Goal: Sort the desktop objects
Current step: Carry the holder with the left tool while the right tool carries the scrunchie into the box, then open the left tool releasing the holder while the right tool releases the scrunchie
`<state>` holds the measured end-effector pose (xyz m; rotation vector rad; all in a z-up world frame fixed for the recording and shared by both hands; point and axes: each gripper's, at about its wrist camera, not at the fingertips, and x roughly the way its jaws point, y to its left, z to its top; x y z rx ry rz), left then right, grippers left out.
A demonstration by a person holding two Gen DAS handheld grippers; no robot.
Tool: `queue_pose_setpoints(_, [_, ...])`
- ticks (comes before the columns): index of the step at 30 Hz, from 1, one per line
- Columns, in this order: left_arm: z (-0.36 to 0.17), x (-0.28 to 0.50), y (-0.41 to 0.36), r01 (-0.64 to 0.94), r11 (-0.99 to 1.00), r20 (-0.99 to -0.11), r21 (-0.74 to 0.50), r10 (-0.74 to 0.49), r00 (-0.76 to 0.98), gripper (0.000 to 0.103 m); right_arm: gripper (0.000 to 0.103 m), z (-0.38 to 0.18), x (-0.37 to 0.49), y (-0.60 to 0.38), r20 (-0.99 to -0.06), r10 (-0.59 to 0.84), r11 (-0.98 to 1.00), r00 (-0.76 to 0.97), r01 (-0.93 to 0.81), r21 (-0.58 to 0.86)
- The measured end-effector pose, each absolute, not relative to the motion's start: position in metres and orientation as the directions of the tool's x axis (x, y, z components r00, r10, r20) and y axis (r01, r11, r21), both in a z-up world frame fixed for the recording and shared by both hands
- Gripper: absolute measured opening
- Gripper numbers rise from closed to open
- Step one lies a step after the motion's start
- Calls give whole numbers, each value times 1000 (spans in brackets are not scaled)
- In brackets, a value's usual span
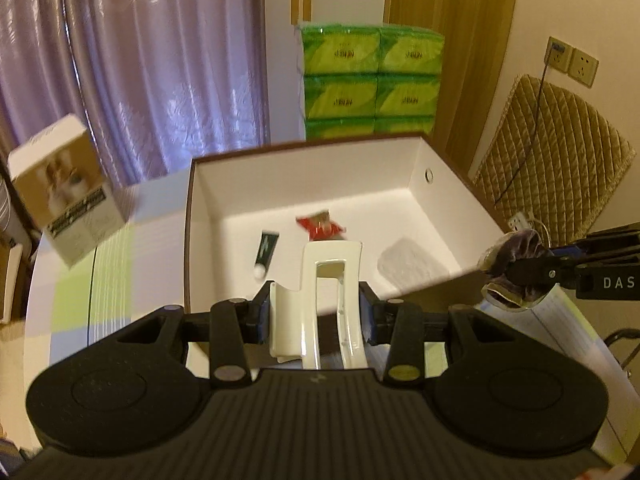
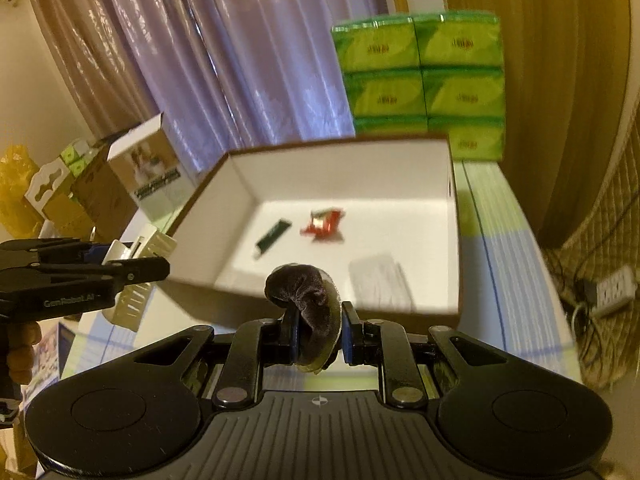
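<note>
Two grippers each carry a load toward the same bin: the left gripper (image 1: 316, 316) is clamped across a cream-white plastic claw hair clip (image 1: 322, 300), its teeth pointing ahead, poised at the near wall of the white-lined, brown-edged cardboard box (image 1: 416, 168); the right gripper (image 2: 318, 330) is closed on a dark purple velvet scrunchie (image 2: 306, 300), also just short of that wall. To finish well, I would carry each past the rim before letting go, aiming for bare floor away from the dark green tube (image 1: 266, 250), red wrapper (image 1: 322, 226) and white pad (image 1: 412, 266) already inside. Legible writing: "DAS" on the right gripper's side, "GenRobot.AI" on the left's; the green tissue packs' (image 1: 370, 80) print is unreadable.
</note>
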<state>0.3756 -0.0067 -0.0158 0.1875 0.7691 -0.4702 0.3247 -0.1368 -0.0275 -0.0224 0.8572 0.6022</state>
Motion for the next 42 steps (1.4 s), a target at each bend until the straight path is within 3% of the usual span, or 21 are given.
queue_pose_setpoints(8, [-21, 435, -30, 476, 878, -719, -51, -363, 593, 36, 17, -30, 380, -120, -722, 449, 857, 527, -481, 182])
queue_pose_setpoints(27, [-94, 560, -74, 392, 919, -799, -41, -266, 539, 36, 17, -86, 492, -78, -789, 325, 911, 521, -398, 112])
queue_pose_setpoints(42, [-142, 603, -95, 372, 928, -838, -28, -224, 497, 37, 17, -123, 528, -63, -828, 302, 917, 472, -380, 118])
